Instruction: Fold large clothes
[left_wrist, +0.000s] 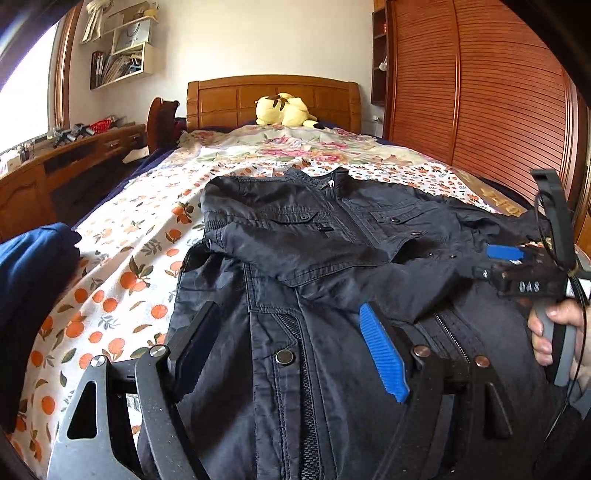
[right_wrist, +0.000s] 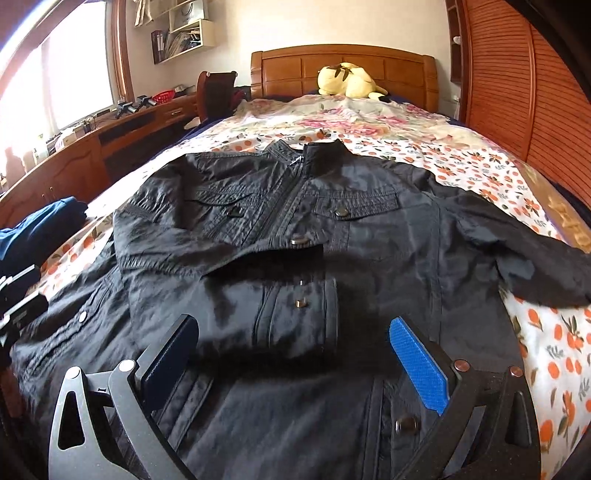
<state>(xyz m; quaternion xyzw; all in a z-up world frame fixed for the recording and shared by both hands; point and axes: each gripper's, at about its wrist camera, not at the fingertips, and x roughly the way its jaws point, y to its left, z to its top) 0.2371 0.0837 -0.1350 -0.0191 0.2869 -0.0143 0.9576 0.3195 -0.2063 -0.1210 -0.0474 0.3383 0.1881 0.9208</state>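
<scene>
A black jacket (right_wrist: 369, 229) lies front-up on the bed, collar toward the headboard, zipped. Its left sleeve (right_wrist: 236, 295) is folded across the chest, with the cuff near the middle. The other sleeve (right_wrist: 535, 266) trails off to the right. My left gripper (left_wrist: 288, 314) hangs open over the jacket's (left_wrist: 332, 236) lower front, and no cloth is pinched between its pads. My right gripper (right_wrist: 291, 325) is open just above the folded cuff and grips nothing. In the left wrist view the right gripper (left_wrist: 496, 258) is at the right, held by a hand (left_wrist: 554, 325).
The bed carries a sheet with an orange-fruit print (left_wrist: 122, 280) and a floral quilt (right_wrist: 332, 118) further up. A yellow plush toy (right_wrist: 351, 81) sits by the wooden headboard (right_wrist: 343, 62). Blue clothing (left_wrist: 33, 280) is piled at the left edge. A wooden wardrobe (left_wrist: 480, 92) stands on the right and a desk (right_wrist: 110, 140) on the left.
</scene>
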